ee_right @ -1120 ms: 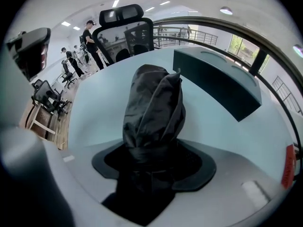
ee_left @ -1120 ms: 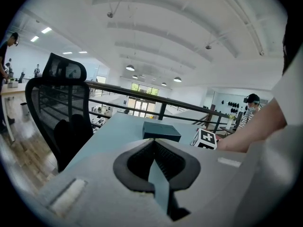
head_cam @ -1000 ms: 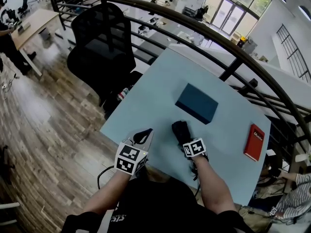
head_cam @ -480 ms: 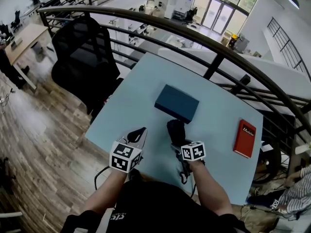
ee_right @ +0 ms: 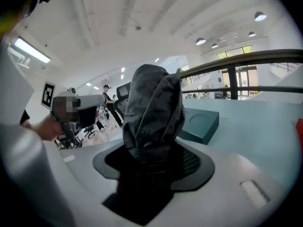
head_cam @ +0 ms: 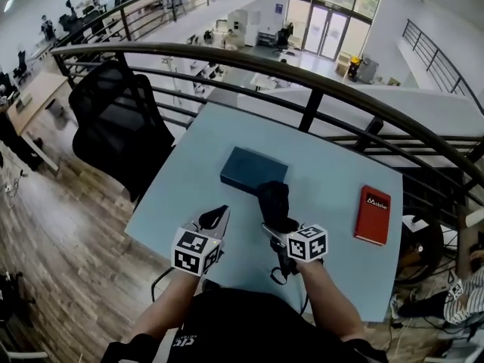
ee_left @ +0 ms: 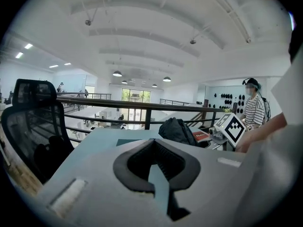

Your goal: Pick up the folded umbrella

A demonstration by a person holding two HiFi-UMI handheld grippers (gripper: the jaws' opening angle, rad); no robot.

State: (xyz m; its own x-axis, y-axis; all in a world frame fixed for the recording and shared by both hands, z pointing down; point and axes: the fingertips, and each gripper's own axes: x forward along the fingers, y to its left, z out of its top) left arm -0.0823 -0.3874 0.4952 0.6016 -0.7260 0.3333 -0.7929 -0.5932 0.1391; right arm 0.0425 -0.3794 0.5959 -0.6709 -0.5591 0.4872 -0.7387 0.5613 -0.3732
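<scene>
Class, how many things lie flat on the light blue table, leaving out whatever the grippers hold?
2: a dark teal box near the table's middle, a red book by its right edge. The near edge is partly hidden.

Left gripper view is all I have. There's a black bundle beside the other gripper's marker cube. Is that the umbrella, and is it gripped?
Observer: Yes. The right gripper view shows the right gripper shut on the umbrella, with the fabric filling the space between the jaws.
Operator: Anything hanging loose?
Observer: In the head view, a black loop hangs under the right gripper. It looks like the umbrella's strap.
Operator: What's closest to the umbrella?
Observer: A teal box lies on the table just past the umbrella's tip in the head view.
</scene>
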